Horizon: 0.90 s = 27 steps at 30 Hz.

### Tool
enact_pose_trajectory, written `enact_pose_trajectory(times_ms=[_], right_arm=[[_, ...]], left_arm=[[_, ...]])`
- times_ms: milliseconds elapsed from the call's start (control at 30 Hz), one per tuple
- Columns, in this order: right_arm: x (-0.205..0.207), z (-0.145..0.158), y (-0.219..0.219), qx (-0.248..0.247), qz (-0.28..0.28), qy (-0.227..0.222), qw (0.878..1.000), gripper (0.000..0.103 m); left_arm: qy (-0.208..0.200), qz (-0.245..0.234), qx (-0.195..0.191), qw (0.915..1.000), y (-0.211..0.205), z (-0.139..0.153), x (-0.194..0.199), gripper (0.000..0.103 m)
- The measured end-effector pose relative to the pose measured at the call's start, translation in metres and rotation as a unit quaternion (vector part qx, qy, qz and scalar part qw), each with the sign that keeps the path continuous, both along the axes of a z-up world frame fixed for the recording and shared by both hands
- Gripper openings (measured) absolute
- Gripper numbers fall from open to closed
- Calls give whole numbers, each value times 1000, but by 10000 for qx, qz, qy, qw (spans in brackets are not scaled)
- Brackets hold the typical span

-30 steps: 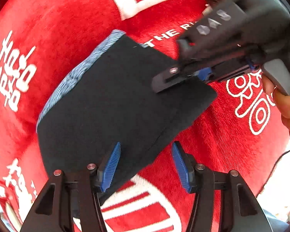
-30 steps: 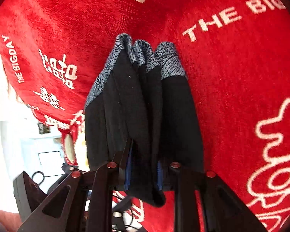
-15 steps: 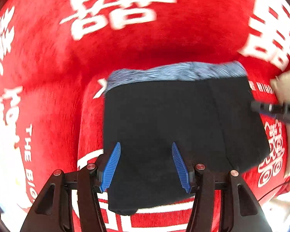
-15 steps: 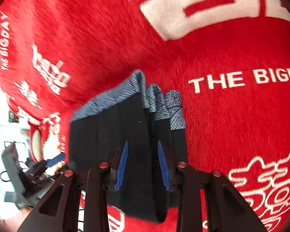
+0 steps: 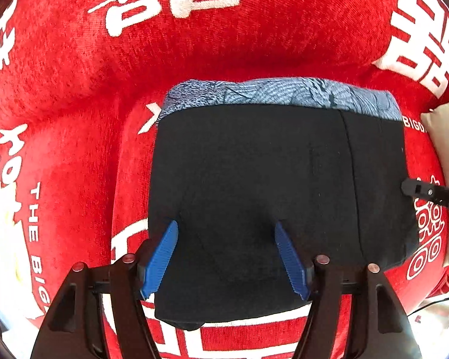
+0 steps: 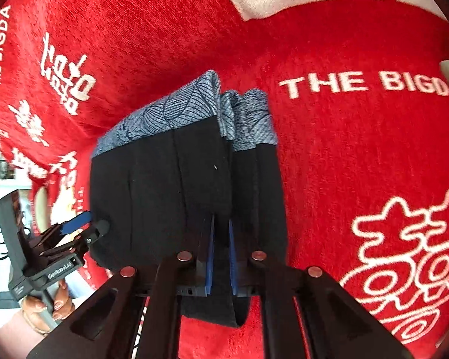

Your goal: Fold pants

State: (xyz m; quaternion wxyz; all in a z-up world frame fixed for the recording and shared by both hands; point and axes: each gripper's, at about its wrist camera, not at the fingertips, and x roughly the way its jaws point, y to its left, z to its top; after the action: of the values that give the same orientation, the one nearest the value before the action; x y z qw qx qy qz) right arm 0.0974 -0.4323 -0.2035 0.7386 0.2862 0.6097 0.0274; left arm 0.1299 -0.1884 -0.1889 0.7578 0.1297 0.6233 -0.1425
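Pants (image 5: 269, 185) = black w/ blue-grey patterned waistband (image 5: 278, 94), already folded into a compact stack, lying on the red blanket (image 5: 74, 155) w/ white print. Pants sit mid-blanket in both views, no blanket edge clearly bordering them; white area past the blanket at the left of the right wrist view.

L gripper (image 5: 226, 257): pointing steeply down over the end of the stack opposite the waistband, jaws opening, blue pads (image 5: 160, 257) spread w/ cloth between them but not pressing on it, so nothing held. Its pads straddle roughly the middle of that end.

R gripper (image 6: 220, 254): jaws closing, pads nearly together w/ a fold of black fabric running between them at the stack's side edge. Looks pinched, so R has hold of the pants. In the left wrist view only a black fingertip shows, at the stack's right edge.

Key relation: the layered folds run from waistband to the opposite end. R grips from one side of that axis, at the layered edge where 3 waistband layers (image 6: 245, 119) show; L stands at the free end, looking along the axis toward the waistband. R is the hand in contact; L is right over the fabric but loose.

Judgement: fold looks mostly done. Next move prob. a last fold or tidy, w/ L needing to close on the end first. Risk: layers slipping apart if only R lifts.
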Motion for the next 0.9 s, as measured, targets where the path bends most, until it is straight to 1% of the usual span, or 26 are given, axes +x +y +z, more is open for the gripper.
enact_pose_trajectory(times_ms=[67,133,200,300,433,533,667,700,733,767,833,867,900], right_arm=[[-1,7,6,-277,-51,43,9996,14],[-4,20,13,-578,-56,-43,9983,14],[-9,32,22,-684,-6,-217,9974,14],[-17,41,38,-700,148,-323,9969,14],[-27,29,50,-645,333,-130,9973,14],[-31,19,54,-797,378,20,9961,14],[-24,16,53,-1048,404,65,9936,14],[-20,15,50,-1071,392,87,9934,14],[-18,14,48,-1093,370,113,9933,15],[-15,12,45,-1103,339,132,9932,15],[-10,8,42,-1082,299,148,9936,15],[-8,6,39,-1085,296,159,9935,15],[-5,3,38,-1105,318,163,9932,15]], left_arm=[[10,10,-8,10000,1,-1,0,69],[34,49,-44,10000,2,-1,4,69],[57,83,-79,9999,3,-3,6,69],[45,84,-66,9999,4,-5,7,69],[39,100,-68,9999,3,-4,5,69],[43,83,-77,9999,4,-5,6,69],[61,93,-72,9999,4,-6,7,69],[66,97,-71,9999,4,-6,7,70],[88,92,-108,9999,3,-6,7,75],[98,85,-130,9998,2,-7,8,77],[70,43,-70,9999,-1,-10,8,79],[62,17,-61,10000,-3,-11,8,84],[73,2,-67,10000,-4,-14,8,86]])
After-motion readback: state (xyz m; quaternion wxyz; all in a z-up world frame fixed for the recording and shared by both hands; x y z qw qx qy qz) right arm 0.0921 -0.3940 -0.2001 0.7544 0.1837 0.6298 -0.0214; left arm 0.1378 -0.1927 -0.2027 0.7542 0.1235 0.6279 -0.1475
